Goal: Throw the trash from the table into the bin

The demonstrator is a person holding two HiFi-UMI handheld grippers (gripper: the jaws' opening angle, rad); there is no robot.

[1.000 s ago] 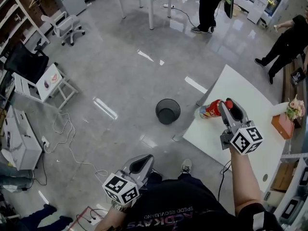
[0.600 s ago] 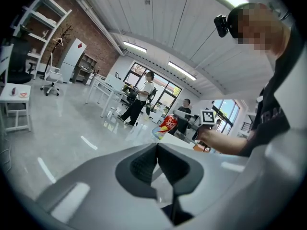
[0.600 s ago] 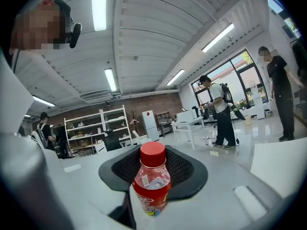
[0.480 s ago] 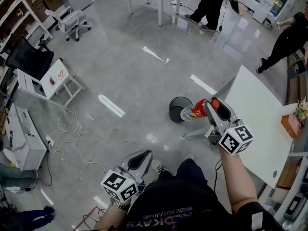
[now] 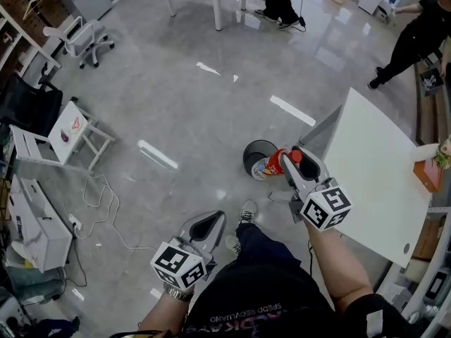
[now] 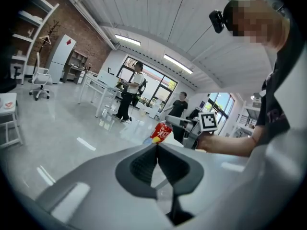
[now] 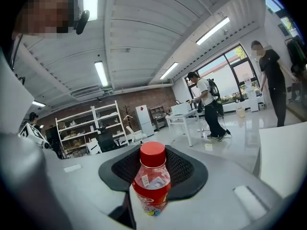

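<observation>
My right gripper (image 5: 287, 163) is shut on a red-capped plastic bottle (image 5: 271, 166) with a red label. In the head view the bottle hangs over the near rim of the round black bin (image 5: 256, 155) on the floor. The right gripper view shows the same bottle (image 7: 151, 182) lying along the jaws, its cap toward the camera. My left gripper (image 5: 208, 225) hangs low by my left leg, jaws shut with nothing between them (image 6: 157, 153). The white table (image 5: 377, 167) stands at the right of the bin.
On the table's far corner stand an orange box (image 5: 424, 176) and a white pot of flowers (image 5: 442, 153). Two people (image 5: 412, 30) stand at the back. A white stool (image 5: 60, 134), office chairs (image 5: 77, 39), shelving and floor cables (image 5: 99, 203) are at the left.
My right gripper has carried the bottle leftward from over the table's corner to above the bin. My left gripper has moved with my body.
</observation>
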